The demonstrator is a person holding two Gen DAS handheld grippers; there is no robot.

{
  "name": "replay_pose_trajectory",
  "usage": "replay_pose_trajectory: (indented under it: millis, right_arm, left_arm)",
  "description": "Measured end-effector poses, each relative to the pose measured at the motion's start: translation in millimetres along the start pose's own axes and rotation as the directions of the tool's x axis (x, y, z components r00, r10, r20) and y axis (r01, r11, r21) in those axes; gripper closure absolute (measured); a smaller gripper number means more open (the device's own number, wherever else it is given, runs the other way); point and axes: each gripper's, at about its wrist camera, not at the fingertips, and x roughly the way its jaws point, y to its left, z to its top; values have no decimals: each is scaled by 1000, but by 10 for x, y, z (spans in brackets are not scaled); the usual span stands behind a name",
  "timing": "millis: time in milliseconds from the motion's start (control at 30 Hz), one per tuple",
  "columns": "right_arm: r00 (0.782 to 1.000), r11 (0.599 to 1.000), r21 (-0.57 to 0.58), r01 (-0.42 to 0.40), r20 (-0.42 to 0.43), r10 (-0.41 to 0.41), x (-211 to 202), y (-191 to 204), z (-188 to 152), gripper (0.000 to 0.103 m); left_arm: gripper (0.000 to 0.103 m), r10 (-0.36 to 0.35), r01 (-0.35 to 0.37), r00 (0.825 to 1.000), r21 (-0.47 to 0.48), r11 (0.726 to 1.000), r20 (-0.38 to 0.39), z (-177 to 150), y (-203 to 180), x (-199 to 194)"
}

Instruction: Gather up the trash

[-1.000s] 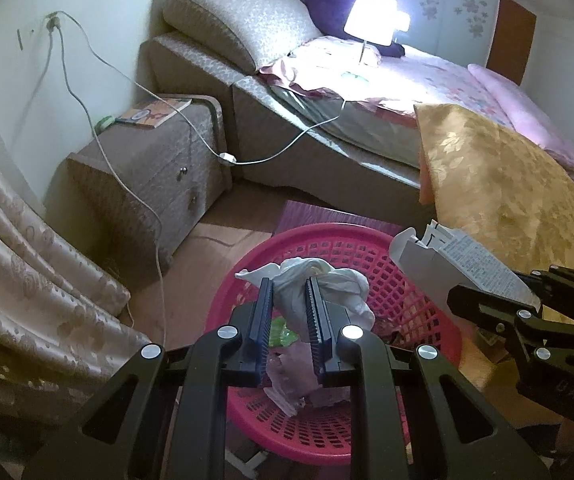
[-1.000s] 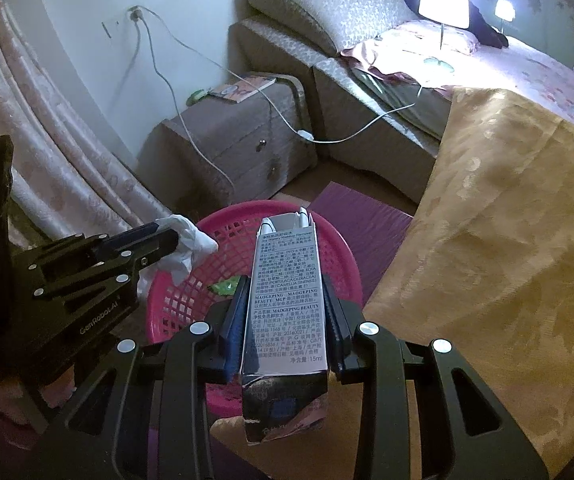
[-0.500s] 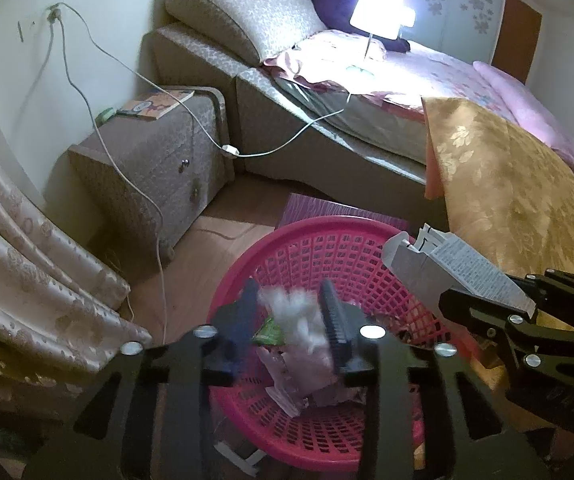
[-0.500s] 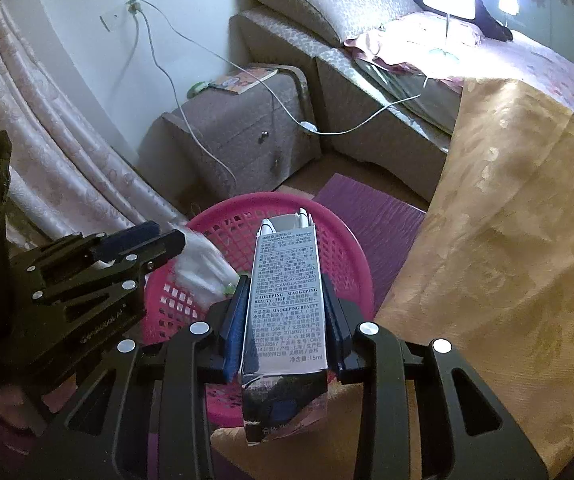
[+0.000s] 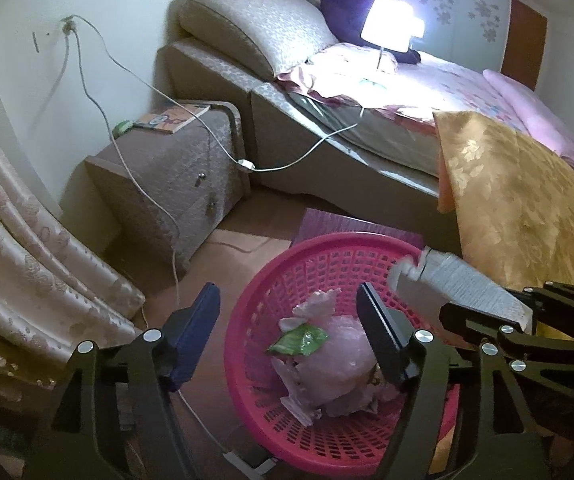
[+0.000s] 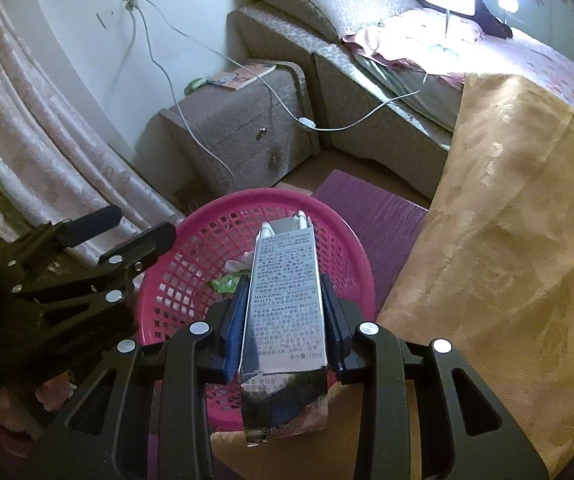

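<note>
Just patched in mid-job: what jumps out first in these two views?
The round pink plastic mesh basket on the floor beside the bed, holding crumpled pinkish paper trash. The left gripper hangs over it, jaws just opened and empty. The right gripper is clamped on a tall silver printed carton above the basket's rim.

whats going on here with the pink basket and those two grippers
A person is collecting trash into the pink basket on the bedroom floor with a gripper in each hand. The left gripper has just been opening above the basket, with nothing between its jaws now; crumpled tissue and a green wrapper lie inside. The right gripper is shut on a small printed carton, held over the basket and not yet dropped.
</note>
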Motion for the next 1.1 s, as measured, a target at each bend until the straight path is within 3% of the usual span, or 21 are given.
replay_pose_trajectory:
  millis: [233,300,367,467,700,1100]
  right_arm:
    - [1000,1000,13,-15,-5,15,68,8,38,67]
    - [999,999,20,-34,-1,34,68,5,48,59]
    - [999,998,31,-53,12,53,52,4,48,42]
    - [997,997,43,-69,26,68,16,-1,54,33]
    - [997,995,73,-64,58,60,-119,-66,49,27]
    - [992,999,25,27,124,-30,-321,-44,-62,17]
  left_arm:
    - [31,19,-19,1000,-13,1000,22,28,41,-43]
    - [31,22,-21,999,-20,1000,23,34,56,-46]
    - [31,30,-30,999,-26,999,25,35,68,-48]
    - [30,30,-29,999,-38,999,24,40,92,-55]
    - [28,41,-40,999,-48,998,27,36,119,-62]
    - [21,46,-45,998,-47,998,36,47,112,-75]
